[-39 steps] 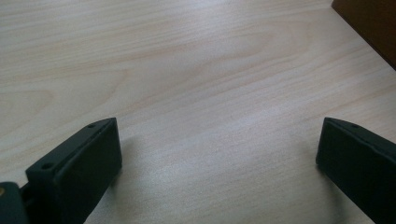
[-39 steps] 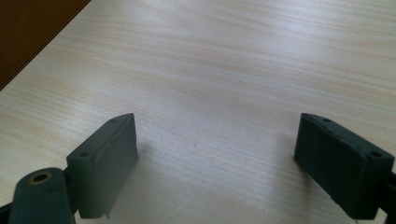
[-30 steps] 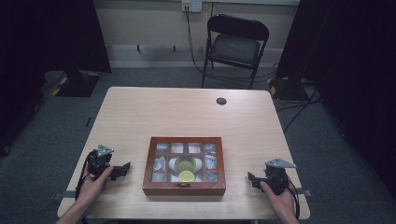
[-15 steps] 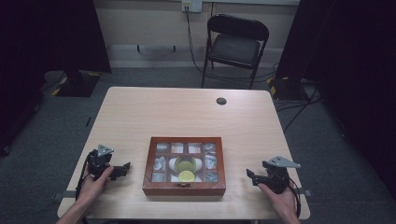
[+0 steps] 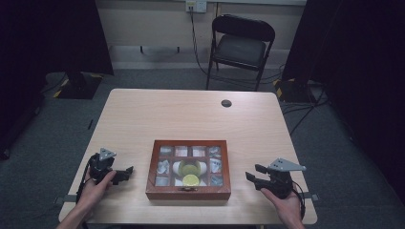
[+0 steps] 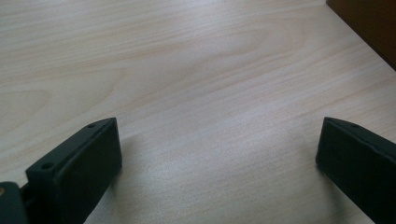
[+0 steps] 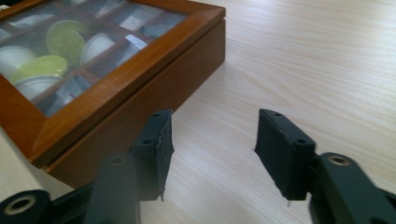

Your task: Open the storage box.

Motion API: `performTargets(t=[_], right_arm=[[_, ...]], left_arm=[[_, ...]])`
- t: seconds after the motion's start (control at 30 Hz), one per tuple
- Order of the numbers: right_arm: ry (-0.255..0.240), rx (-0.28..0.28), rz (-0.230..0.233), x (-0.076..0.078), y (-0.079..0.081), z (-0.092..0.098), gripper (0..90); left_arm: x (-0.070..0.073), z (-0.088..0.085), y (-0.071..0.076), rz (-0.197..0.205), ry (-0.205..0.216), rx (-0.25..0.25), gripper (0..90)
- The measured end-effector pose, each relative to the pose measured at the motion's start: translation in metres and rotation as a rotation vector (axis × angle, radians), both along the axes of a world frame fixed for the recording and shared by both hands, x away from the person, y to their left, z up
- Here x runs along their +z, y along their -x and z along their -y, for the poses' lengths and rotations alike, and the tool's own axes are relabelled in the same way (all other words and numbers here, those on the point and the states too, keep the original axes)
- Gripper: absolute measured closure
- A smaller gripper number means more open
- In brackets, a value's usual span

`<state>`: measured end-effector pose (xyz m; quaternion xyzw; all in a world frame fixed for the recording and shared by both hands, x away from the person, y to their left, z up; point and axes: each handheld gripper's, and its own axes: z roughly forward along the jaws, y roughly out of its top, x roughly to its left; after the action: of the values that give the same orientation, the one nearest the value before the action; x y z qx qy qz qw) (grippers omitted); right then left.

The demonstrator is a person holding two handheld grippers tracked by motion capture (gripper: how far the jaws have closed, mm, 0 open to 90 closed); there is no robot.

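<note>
A wooden box [image 5: 188, 193] with a glass-paned lid sits near the near edge of the table [image 5: 191, 119], about midway between the two hands. Its lid is down. Through the panes show small compartments holding white packets, and in the middle a white cup with a yellow-green round thing in it, another yellow-green round thing just nearer.

The left gripper [image 5: 125, 174] rests on the table to the left of the box, held by the person's left hand [image 5: 95, 188], its jaws pointing right toward the box but apart from it. In the left gripper view its jaws stand spread wide over bare wood, with nothing between them, and a corner of the box [image 6: 369, 28] shows at the upper right.

The right gripper [image 5: 252, 174] is to the right of the box, held in the right hand [image 5: 286, 207], jaws pointing left toward the box's right side and near it, not touching. Its jaws have just been closing and now stand about half spread, with only bare table between them [image 7: 212, 149]. In the right gripper view the box [image 7: 121, 93] lies just ahead and to the left of the jaws.

A small dark round thing [image 5: 226, 103] lies on the far part of the table, and a folding chair [image 5: 241, 47] stands beyond the far edge.
</note>
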<state>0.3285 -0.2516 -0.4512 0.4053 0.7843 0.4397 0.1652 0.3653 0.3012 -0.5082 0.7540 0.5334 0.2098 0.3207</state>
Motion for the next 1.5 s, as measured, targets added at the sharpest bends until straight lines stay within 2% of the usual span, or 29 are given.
performTargets(t=[0.03, 0.47, 0.83, 1.17, 1.3, 1.33, 1.5], right_arm=[[-0.01, 0.019, 0.0, 0.004, 0.0, -0.002, 51.2], [-0.028, 0.128, -0.005, 0.021, 0.0, -0.029, 53.9], [-0.054, 0.232, -0.015, 0.035, -0.014, -0.07, 53.9], [-0.081, 0.313, -0.033, 0.046, -0.028, -0.102, 58.1], [-0.112, 0.373, -0.043, 0.049, -0.032, -0.114, 59.0], [-0.109, 0.396, -0.048, 0.05, -0.034, -0.123, 58.7], [-0.103, 0.45, -0.063, 0.049, -0.037, -0.14, 59.3]], left_arm=[[0.0, 0.0, 0.0, 0.0, 0.0, 0.0, 0.0], [0.0, 0.0, 0.0, 0.0, 0.0, 0.0, 0.0], [0.0, 0.0, 0.0, 0.0, 0.0, 0.0, 0.0], [0.0, 0.0, 0.0, 0.0, 0.0, 0.0, 0.0], [0.0, 0.0, 0.0, -0.002, 0.0, -0.001, 0.0], [0.0, 0.0, 0.0, 0.0, 0.0, 0.0, 0.0], [0.0, 0.0, 0.0, -0.001, -0.002, -0.001, 0.0]])
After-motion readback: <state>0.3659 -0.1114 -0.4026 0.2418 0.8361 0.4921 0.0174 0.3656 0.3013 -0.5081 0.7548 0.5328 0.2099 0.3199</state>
